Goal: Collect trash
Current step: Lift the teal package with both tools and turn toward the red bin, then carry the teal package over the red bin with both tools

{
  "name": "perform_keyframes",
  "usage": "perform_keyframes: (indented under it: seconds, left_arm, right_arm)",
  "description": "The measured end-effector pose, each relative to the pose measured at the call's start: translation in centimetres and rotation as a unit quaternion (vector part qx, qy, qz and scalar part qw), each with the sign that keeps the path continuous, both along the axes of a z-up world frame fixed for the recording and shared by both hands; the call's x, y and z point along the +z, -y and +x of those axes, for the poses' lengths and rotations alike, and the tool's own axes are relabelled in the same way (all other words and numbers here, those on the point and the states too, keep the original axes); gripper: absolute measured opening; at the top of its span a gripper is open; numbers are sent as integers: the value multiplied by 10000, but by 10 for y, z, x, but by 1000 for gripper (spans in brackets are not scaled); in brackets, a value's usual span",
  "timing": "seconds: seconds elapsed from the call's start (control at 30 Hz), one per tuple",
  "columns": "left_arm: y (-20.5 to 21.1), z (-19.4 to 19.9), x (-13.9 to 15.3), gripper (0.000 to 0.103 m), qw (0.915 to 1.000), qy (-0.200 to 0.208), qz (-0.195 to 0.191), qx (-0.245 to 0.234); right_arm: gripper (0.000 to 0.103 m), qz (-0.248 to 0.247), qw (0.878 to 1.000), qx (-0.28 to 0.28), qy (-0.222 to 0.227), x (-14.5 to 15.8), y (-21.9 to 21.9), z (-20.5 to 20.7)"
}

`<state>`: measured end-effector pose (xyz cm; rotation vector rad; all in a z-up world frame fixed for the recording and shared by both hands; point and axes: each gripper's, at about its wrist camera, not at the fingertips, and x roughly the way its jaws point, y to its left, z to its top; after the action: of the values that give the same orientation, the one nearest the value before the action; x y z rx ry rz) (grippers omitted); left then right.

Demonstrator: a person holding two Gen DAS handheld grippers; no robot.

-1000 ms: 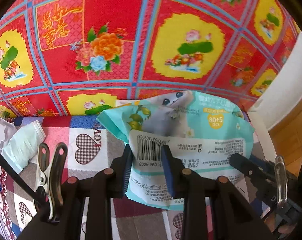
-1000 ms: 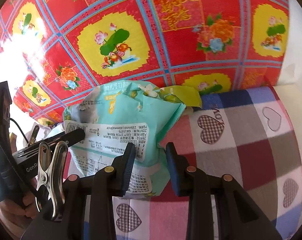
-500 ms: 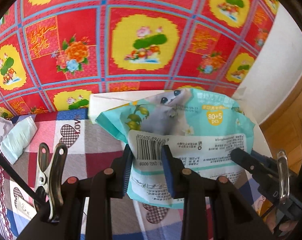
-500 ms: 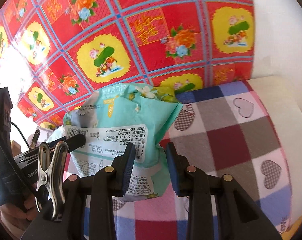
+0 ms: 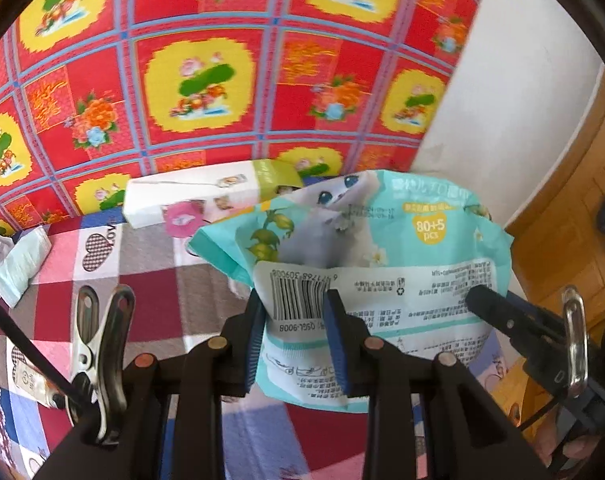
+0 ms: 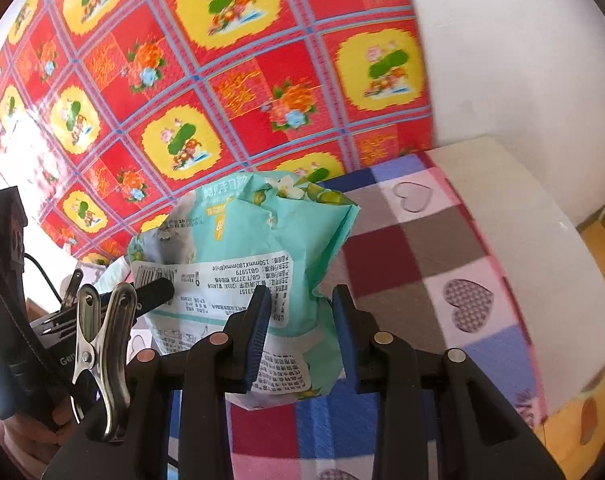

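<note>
Cloth point(image 5: 150, 304) in a heart check covers the tabletop, with a red and yellow flowered sheet point(image 5: 206, 92) hanging behind it and a white wall to the right. We find one large piece of trash in hand: a teal wipes pack point(image 5: 366, 248), crumpled and seemingly empty, held up off the cloth between both tongs.

Left tongs point(image 5: 294, 340) grip the pack at its barcode corner, pads pressed on the film with the jaws at a narrow gap. Right tongs point(image 6: 300, 336) grip the opposite lower edge in the same way, narrow and pressed on the film. Each wrist view shows the other tongs' tip at the far side of the pack, so we judge the grip to be shared, one at each end.

Both tongs point steeply down and forward over the tabletop, side by side with the pack spread between them.

Smaller items lie on the cloth beyond: a white box point(image 5: 198, 204) near the sheet, touching or just behind the pack's top edge, and a pale folded packet point(image 5: 20, 266) at the far left.

We judge the step to be carrying the pack to a bin. No bin shows in either view, so the next move calls for finding it and keeping both grips even, since the thin film could slip or tear if the tongs pull apart.
</note>
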<state>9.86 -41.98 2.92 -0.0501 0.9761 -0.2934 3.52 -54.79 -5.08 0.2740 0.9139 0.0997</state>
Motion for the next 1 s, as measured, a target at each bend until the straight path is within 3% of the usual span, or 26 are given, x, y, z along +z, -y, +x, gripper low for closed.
perform_keyframes:
  seconds: [0.7, 1.0]
  left_arm:
    - [127, -85, 12, 31, 9983, 117, -69, -567]
    - [183, -98, 15, 31, 9955, 189, -87, -926]
  right_arm:
    - [33, -46, 9971, -717, 233, 21, 115, -102]
    - [33, -123, 9938, -1049, 354, 34, 171, -130]
